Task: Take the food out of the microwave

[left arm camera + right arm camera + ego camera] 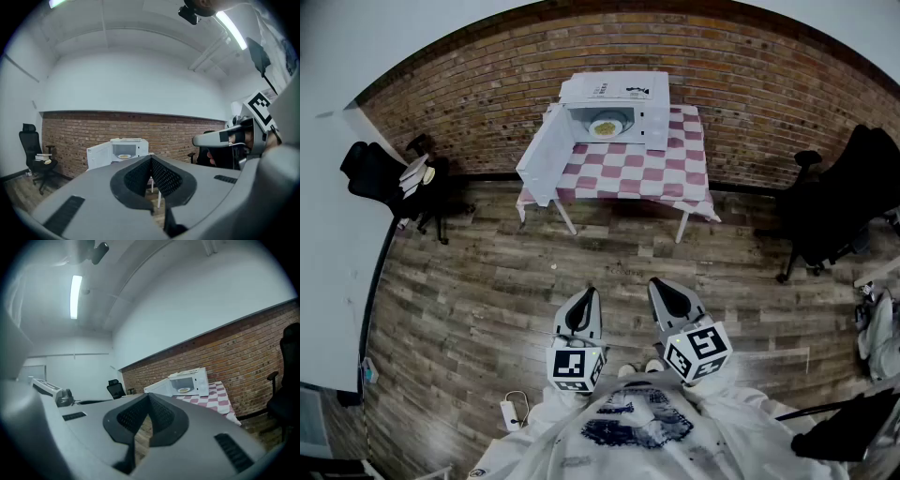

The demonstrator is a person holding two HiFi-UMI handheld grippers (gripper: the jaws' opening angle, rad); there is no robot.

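Food plate (pixel 606 126), apparently flat, inside microwave (pixel 619 91)

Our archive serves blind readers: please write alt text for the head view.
A white microwave stands open on a checked table by a brick wall, a plate of food inside. The left gripper and right gripper, jaws shut, are held over the wood floor, well short of it.

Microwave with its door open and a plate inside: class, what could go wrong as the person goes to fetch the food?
1. The open door juts out at the table's left end; the person could knock it on approach.
2. The left gripper and right gripper are shut; unopened, they might shove the plate deeper instead of gripping.
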